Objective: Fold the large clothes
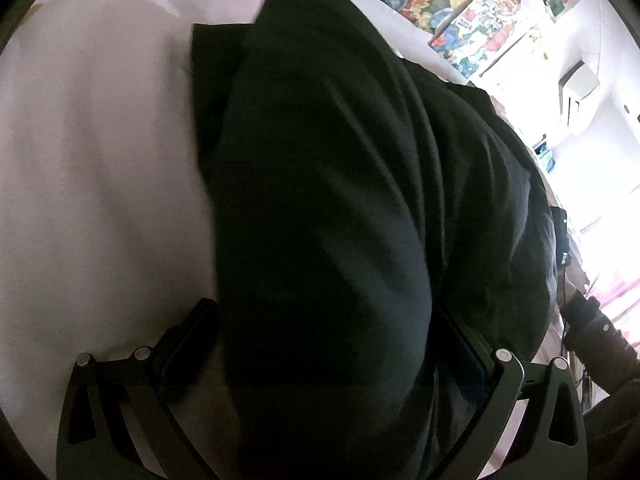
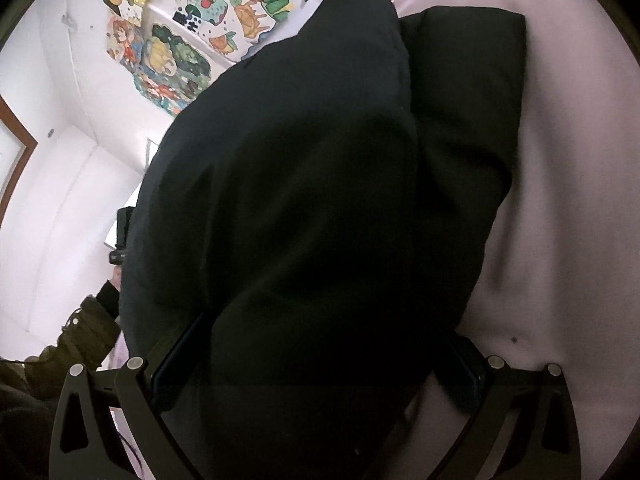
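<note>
Large black fabric garment (image 1: pixel 328 184) is hanging bunched over the pale pink sheet (image 1: pixel 92 160); I'm gripping its edge in my left gripper (image 1: pixel 324 344) and my right gripper (image 2: pixel 320 352), both spread wide around cloth.

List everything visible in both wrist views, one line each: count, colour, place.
black garment: 1, black, bunched between both grippers and draped over the sheet, far end folded flat
sheet: 1, pale pink, under the garment
printed fabric: 1, multicoloured cartoon and fruit pattern, at the far edge beyond the sheet
wall unit: 1, white, high on the bright wall; too washed out to identify
sleeve: 1, dark olive, lower left of the right wrist view
left gripper: 1, black, fingers either side of a garment fold
right gripper: 1, black, fingers either side of a garment fold
</note>
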